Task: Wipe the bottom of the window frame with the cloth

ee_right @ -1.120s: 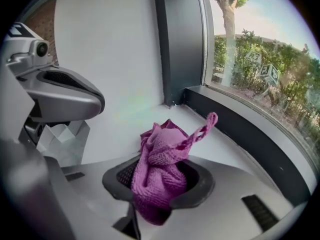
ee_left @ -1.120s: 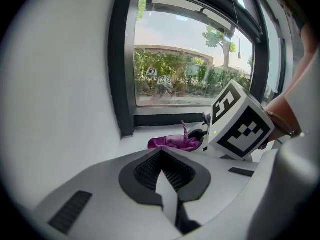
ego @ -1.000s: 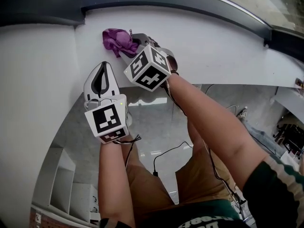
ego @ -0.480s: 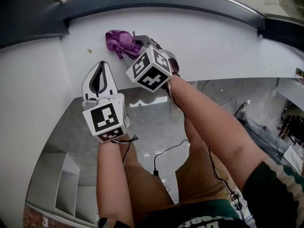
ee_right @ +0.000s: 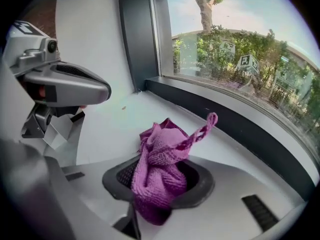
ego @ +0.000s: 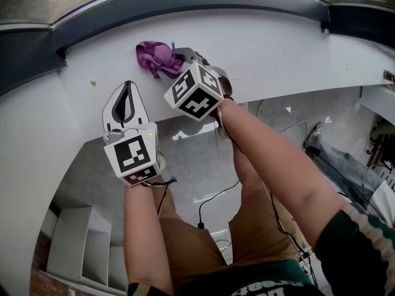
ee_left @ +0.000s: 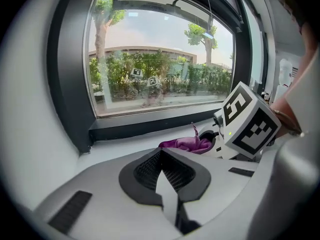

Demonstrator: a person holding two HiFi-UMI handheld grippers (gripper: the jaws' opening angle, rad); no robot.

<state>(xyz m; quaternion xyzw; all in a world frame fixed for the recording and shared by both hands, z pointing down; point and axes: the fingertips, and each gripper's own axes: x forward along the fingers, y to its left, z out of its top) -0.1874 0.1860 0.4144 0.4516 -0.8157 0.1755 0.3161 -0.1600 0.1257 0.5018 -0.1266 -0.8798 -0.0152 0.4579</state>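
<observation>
One purple cloth (ee_right: 162,159), clamped by right gripper (ee_right: 155,204).

Cloth (ego: 157,57), clamped in right tongs (ego: 171,61), now farther right along sill (ego: 278,54), more white sill between it and left corner (ego: 60,53) of window frame (ego: 185,8). Small brown speck (ego: 93,83): unseen a second ago, then just left of cloth, now well apart from it. Left tongs (ego: 127,86) also shifted right along sill, speck now to their left. Frame's right end nearer centre of head view.
</observation>
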